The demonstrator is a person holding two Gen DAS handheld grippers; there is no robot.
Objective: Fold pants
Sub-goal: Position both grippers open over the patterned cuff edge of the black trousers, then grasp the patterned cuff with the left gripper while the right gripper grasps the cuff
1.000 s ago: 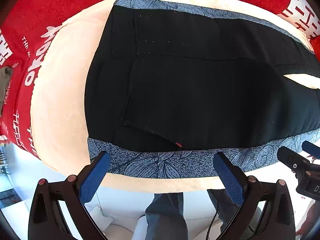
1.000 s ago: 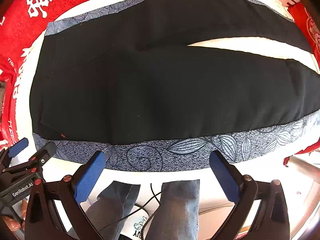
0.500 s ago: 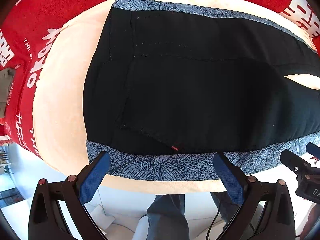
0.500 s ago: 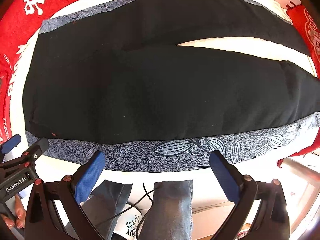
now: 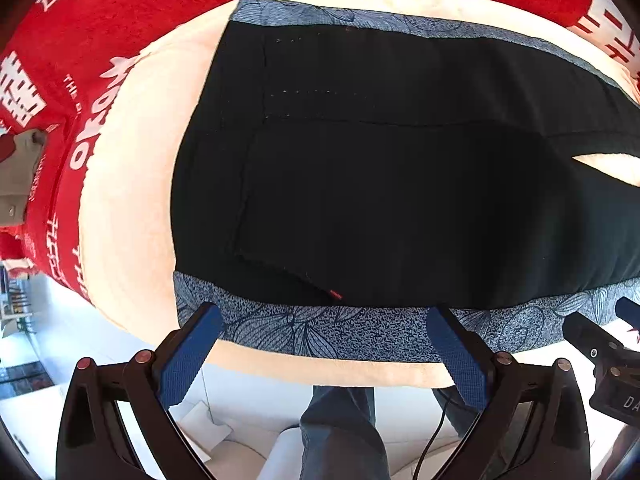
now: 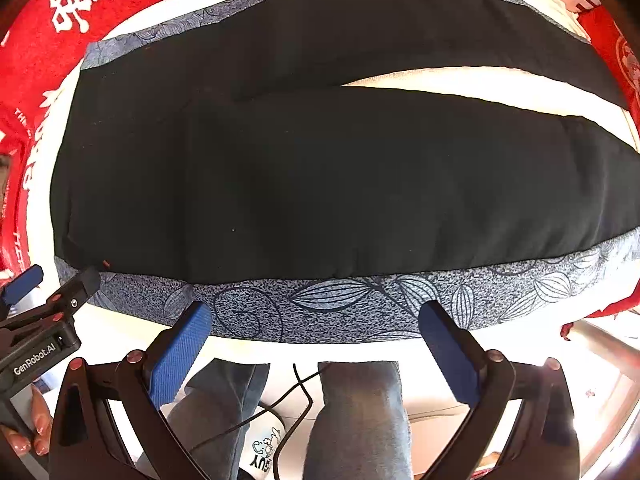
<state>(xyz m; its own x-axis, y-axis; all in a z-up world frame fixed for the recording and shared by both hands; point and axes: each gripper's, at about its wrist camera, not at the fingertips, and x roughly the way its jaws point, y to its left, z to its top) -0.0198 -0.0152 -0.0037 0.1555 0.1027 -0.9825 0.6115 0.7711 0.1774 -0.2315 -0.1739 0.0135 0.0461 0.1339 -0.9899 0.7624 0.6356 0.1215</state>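
With both tools hanging just off the near edge of the surface, the left gripper [image 5: 324,344] stands with its blue pads wide apart and nothing between them, poised at the patterned side stripe [image 5: 340,334] close to the waist end. The right gripper [image 6: 314,338] is spread just as wide and just as empty, lined up with the same stripe further along the near leg. The pants [image 6: 320,168] lie flat along the cream cloth [image 5: 128,208], the waistband toward the left edge and the two legs running to the right, parted by a narrow wedge of bare cloth. A red printed cover [image 5: 120,20] borders the far and left edges.

The step in hand looks like taking the near long edge to fold one leg over the other. To do it well, each gripper should bite the stripe through all its layers without catching the cream cloth beneath. I would then lift both ends level together and carry the stripe across to meet the far stripe [image 6: 180,26], keeping the cloth taut between the two grips so that no crease forms mid-leg.
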